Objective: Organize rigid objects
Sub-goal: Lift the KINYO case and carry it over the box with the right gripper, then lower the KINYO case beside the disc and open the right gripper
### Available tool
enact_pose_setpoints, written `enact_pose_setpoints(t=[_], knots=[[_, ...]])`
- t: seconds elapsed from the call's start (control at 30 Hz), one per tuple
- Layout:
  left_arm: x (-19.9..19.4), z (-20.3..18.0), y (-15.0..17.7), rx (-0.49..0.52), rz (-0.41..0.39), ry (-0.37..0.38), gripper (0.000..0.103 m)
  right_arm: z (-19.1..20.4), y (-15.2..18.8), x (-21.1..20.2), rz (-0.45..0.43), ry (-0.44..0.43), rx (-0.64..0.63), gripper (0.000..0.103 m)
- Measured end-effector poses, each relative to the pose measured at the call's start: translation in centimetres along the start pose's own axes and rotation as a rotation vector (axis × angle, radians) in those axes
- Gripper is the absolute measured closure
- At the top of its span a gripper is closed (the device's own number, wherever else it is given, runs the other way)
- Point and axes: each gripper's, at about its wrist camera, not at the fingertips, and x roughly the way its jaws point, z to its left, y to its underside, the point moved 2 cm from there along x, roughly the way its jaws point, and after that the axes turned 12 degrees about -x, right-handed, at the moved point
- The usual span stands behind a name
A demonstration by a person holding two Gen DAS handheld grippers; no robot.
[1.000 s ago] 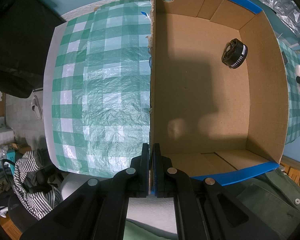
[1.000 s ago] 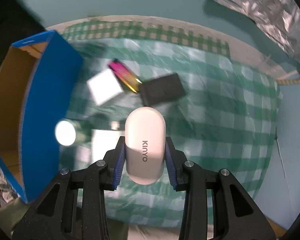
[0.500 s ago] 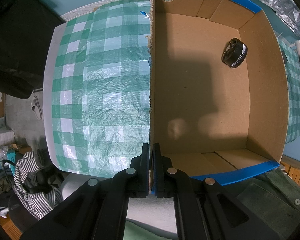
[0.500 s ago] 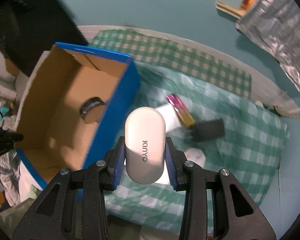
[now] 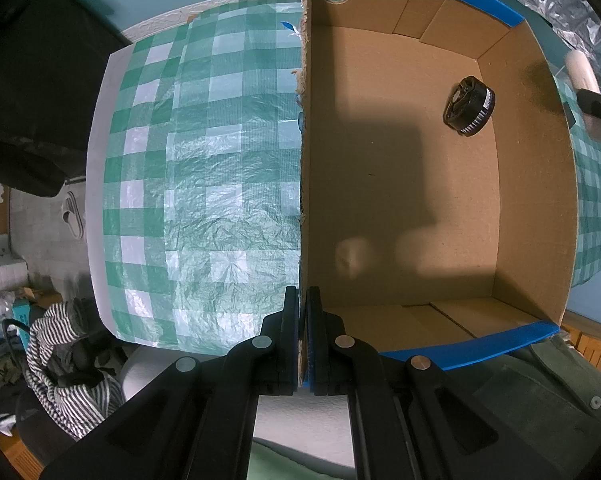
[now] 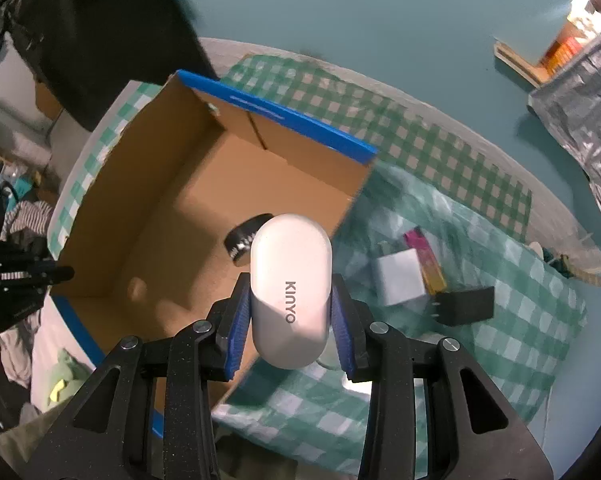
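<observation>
Checked cloth (image 5: 204, 184) is lying beside the cardboard box (image 5: 412, 208), whose wall the left gripper (image 5: 303, 320) is pinching. Right gripper (image 6: 292, 320), clenching the white KINYO case (image 6: 290, 280), is swinging from the cloth to above the box, nearing deposit.

Inside the cardboard box (image 6: 148, 216) on the tablecloth (image 6: 480, 360), a round cap (image 6: 242, 236); right of the box, a cube charger (image 6: 398, 278), a slim bar (image 6: 426, 260) touching it, and a flat block (image 6: 466, 306).
</observation>
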Motion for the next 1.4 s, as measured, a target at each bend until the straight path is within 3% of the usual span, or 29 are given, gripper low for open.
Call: enact_pose_setpoints(t=[1.03, 1.23, 1.4], knots=[[0.1, 0.1, 0.2, 0.005, 0.003, 0.0, 0.1, 2.3, -1.3, 4.3, 0.072, -0.022, -0.033, 0.066], [0.1, 0.1, 0.2, 0.004, 0.003, 0.001, 0.1, 2.3, -1.4, 3.6, 0.058, -0.012, -0.04, 0.061], [0.1, 0.1, 0.2, 0.005, 0.003, 0.0, 0.1, 2.2, -1.4, 2.9, 0.04, -0.001, -0.038, 0.05]])
